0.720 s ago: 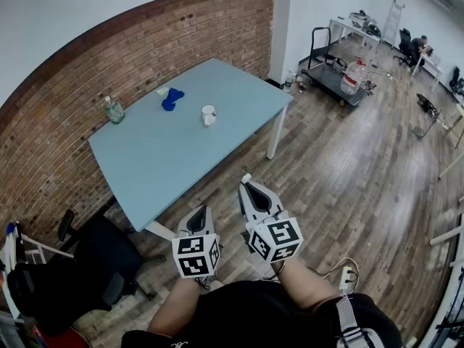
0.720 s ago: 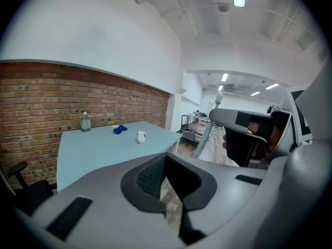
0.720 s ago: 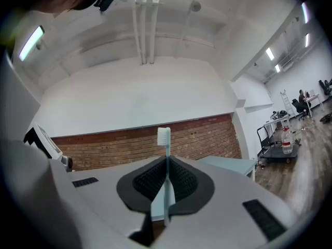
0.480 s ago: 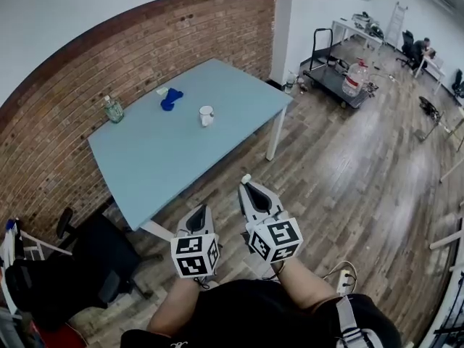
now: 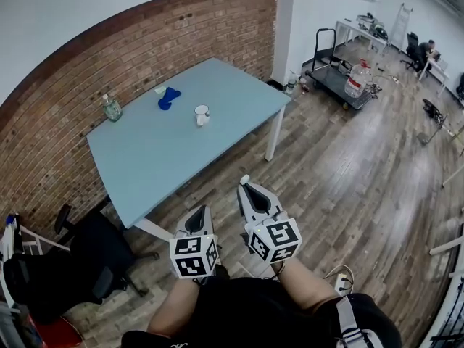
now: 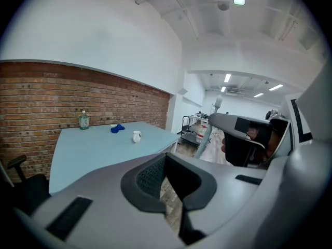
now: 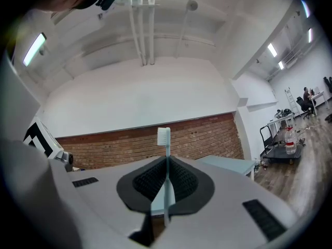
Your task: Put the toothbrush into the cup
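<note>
The white cup (image 5: 201,114) stands on the blue table (image 5: 152,165), well apart from you. Your left gripper (image 5: 196,212) is pressed together on nothing; your right gripper (image 5: 251,189) pinches the toothbrush (image 7: 165,139), bristles up. The approach and the drop into the cup both appear undone.

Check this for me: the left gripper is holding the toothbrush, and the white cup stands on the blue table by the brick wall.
Wrong gripper. The right gripper holds the toothbrush, as the right gripper view shows; the left gripper has nothing between its jaws. The white cup does stand on the blue table by the brick wall.
</note>
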`<state>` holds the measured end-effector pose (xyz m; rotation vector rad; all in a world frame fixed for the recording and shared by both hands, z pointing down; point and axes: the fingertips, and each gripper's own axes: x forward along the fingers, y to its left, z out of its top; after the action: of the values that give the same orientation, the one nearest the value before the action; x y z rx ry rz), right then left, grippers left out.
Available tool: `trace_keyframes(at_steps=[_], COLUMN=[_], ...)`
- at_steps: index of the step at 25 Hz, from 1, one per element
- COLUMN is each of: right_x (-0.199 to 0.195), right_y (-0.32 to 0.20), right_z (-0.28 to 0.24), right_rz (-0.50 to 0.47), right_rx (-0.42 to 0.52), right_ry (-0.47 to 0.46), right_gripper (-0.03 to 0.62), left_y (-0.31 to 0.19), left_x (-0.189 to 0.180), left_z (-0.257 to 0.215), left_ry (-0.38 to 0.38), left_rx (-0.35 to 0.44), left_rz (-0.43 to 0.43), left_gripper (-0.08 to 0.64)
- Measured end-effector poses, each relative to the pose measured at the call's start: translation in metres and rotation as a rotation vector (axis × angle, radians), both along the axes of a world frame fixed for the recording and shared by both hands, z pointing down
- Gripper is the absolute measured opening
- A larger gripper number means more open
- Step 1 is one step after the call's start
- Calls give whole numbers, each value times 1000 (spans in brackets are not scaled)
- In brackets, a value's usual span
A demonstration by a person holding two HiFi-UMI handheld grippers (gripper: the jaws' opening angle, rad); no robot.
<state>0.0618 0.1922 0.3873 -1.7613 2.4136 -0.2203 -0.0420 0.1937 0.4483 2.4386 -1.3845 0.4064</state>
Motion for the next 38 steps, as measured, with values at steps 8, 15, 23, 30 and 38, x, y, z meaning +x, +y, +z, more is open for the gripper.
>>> trace_keyframes(at_steps=[8, 15, 23, 30, 38], right_x=[8, 16, 21, 9, 0], right_y=[-36, -101, -199, -297, -402], right_z=[12, 19, 30, 22, 18], right_rz=[-3, 18, 28, 26, 44], right_rx=[-8, -19, -42, -54, -71], right_ry=[17, 22, 21, 29, 11], right_gripper=[29, 29, 29, 29, 29], left_y=[-39, -106, -209, -302, -394], left_x=[10, 22, 20, 21, 2], left_z=[11, 24, 41, 32, 31], left_ry=[17, 29, 57, 59, 54], left_rx=[-5, -29, -60, -68, -78], left_rz=[1, 33, 27, 66, 74], left_gripper=[6, 6, 6, 6, 6])
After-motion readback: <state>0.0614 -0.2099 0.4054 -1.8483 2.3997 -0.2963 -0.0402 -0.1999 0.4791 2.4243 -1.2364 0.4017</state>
